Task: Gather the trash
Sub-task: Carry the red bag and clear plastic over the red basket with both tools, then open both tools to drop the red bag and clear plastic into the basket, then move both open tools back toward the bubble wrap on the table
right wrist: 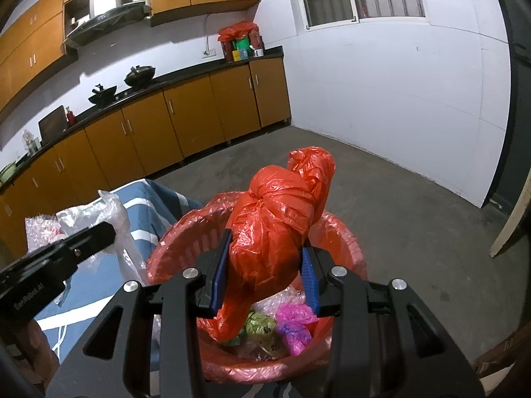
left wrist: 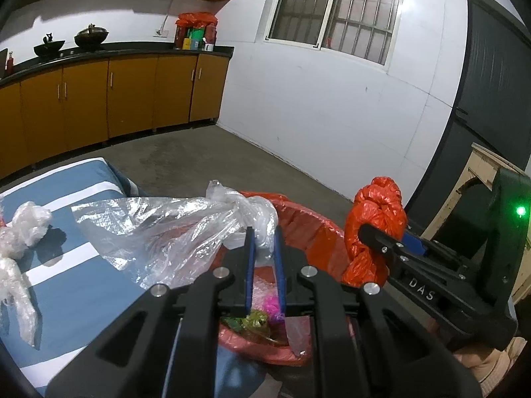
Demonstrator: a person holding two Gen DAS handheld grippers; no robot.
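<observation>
My right claw grips a knotted red plastic bag over the part-filled red-lined bin; my left claw pinches a clear plastic bag; crumpled clear wrap waits far left.

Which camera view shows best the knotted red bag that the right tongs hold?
The right wrist view: the knotted red bag fills its centre, between the right tongs, above the red-lined bin. The left wrist view shows it from the side only, partly hidden.
</observation>
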